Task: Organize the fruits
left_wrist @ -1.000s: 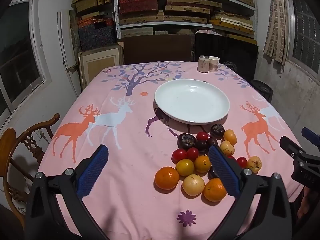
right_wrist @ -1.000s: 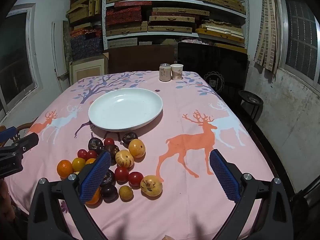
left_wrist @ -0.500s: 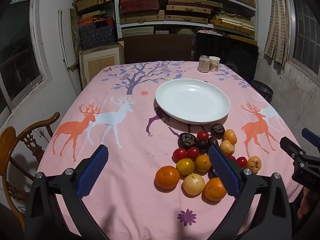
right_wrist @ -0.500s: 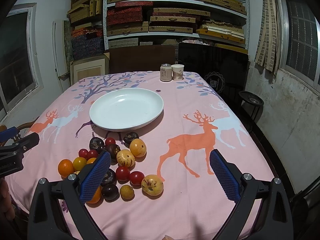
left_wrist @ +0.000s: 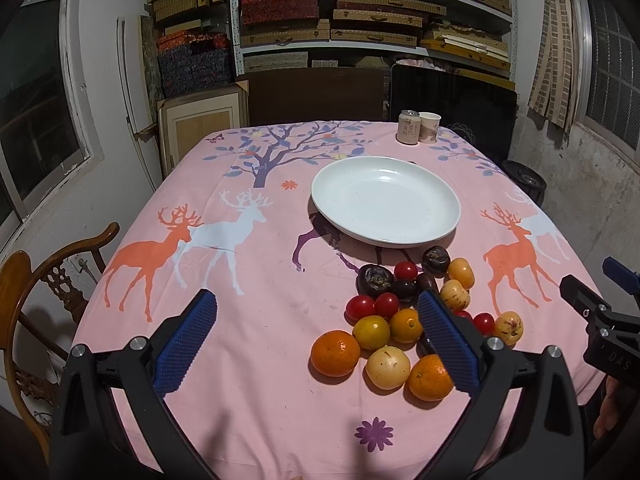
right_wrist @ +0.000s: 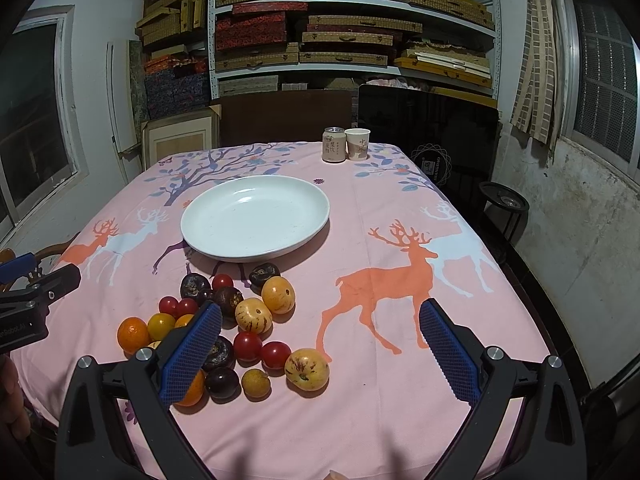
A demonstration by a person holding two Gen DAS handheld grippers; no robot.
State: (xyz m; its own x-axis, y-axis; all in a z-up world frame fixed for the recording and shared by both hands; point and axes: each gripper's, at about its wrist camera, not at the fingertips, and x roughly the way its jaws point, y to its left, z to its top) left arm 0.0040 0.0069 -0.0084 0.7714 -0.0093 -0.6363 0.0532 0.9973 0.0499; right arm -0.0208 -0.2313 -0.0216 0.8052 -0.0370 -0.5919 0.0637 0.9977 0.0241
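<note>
A white plate [left_wrist: 386,202] [right_wrist: 256,218] sits empty mid-table on a pink deer-print cloth [left_wrist: 248,256]. In front of it lies a pile of fruit: oranges [left_wrist: 335,353] [right_wrist: 132,334], red cherry tomatoes [left_wrist: 359,307] [right_wrist: 248,345], dark purple fruits [left_wrist: 374,279] [right_wrist: 194,285] and speckled yellow fruits [left_wrist: 388,367] [right_wrist: 307,369]. My left gripper [left_wrist: 316,334] is open and empty, above the table's near edge, left of the pile. My right gripper [right_wrist: 320,340] is open and empty, above the near edge, right of the pile.
A drink can [right_wrist: 333,145] and a paper cup [right_wrist: 357,143] stand at the table's far edge. A wooden chair [left_wrist: 48,276] is at the left side. Shelves of boxes [right_wrist: 340,32] fill the back wall. A black stool [right_wrist: 504,200] stands at the right.
Both views have shifted very slightly; the plate and fruit have not moved. Both grippers stay open.
</note>
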